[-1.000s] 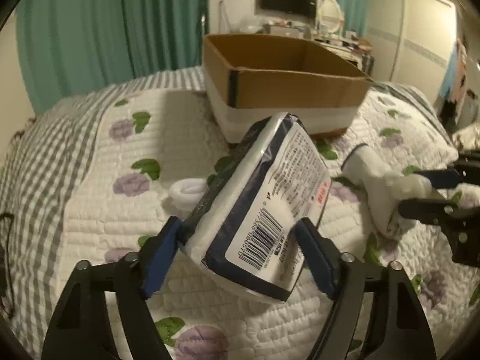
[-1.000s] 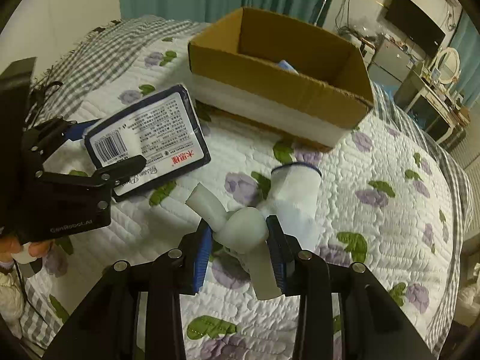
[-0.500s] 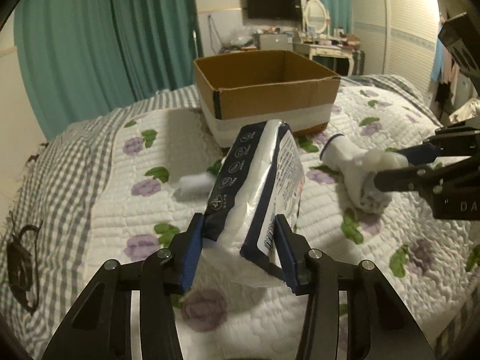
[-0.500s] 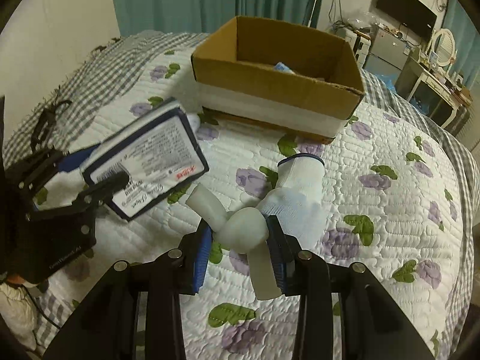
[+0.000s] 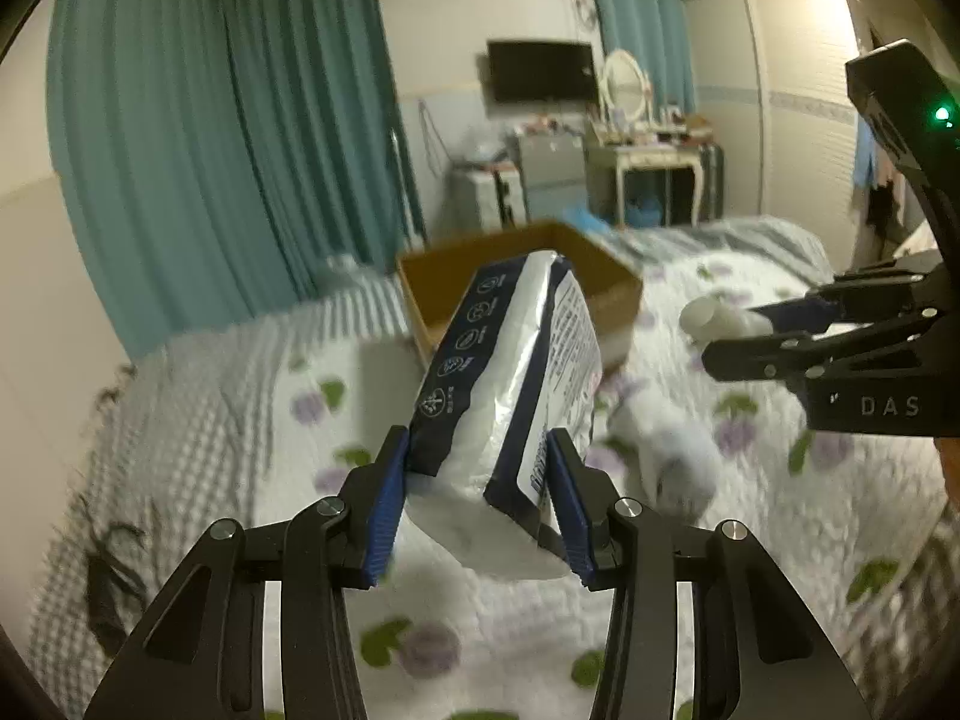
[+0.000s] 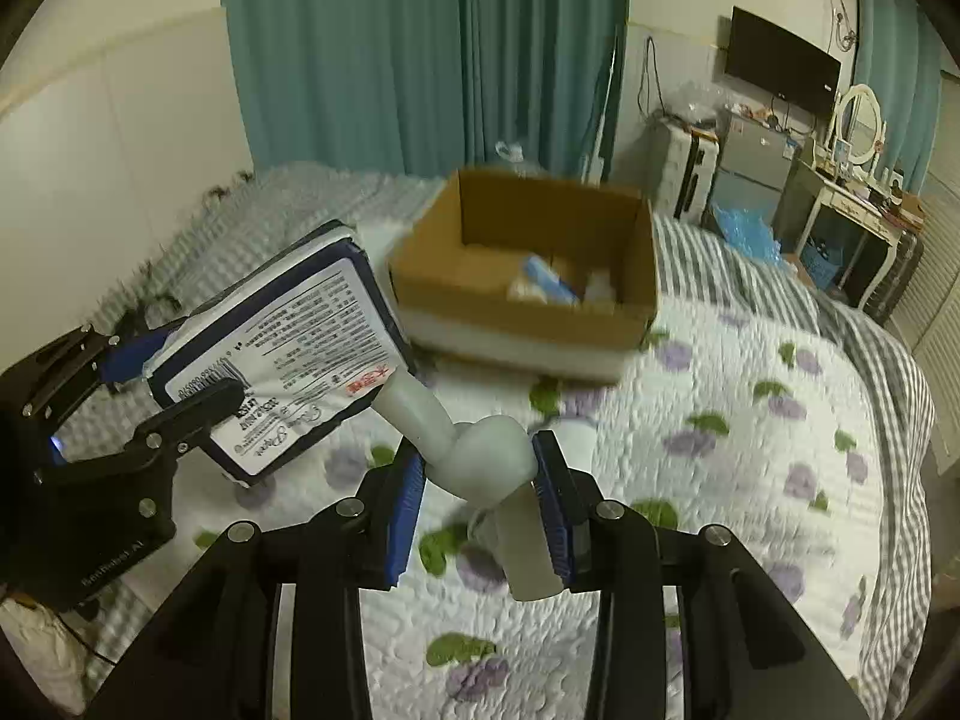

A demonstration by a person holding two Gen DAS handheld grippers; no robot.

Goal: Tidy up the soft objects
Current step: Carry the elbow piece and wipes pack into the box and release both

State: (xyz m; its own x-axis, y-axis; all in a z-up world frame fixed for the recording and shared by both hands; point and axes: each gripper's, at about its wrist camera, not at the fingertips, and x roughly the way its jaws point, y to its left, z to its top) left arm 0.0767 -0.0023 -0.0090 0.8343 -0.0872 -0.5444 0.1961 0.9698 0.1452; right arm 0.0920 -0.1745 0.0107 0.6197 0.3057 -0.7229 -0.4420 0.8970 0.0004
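While both tongs hang above bed: left tongs (image 5: 477,495) squeeze tissue pack (image 5: 510,378), long axis aimed at cardboard box (image 6: 528,276) ahead; right tongs (image 6: 477,501) clamp white glove (image 6: 480,450), box ahead, equally near.

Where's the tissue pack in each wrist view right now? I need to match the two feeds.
Left wrist view: tissue pack at centre, clamped in the left gripper.
Right wrist view: same pack at left, left gripper on it.
Shared landmark: cardboard box just behind the pack.
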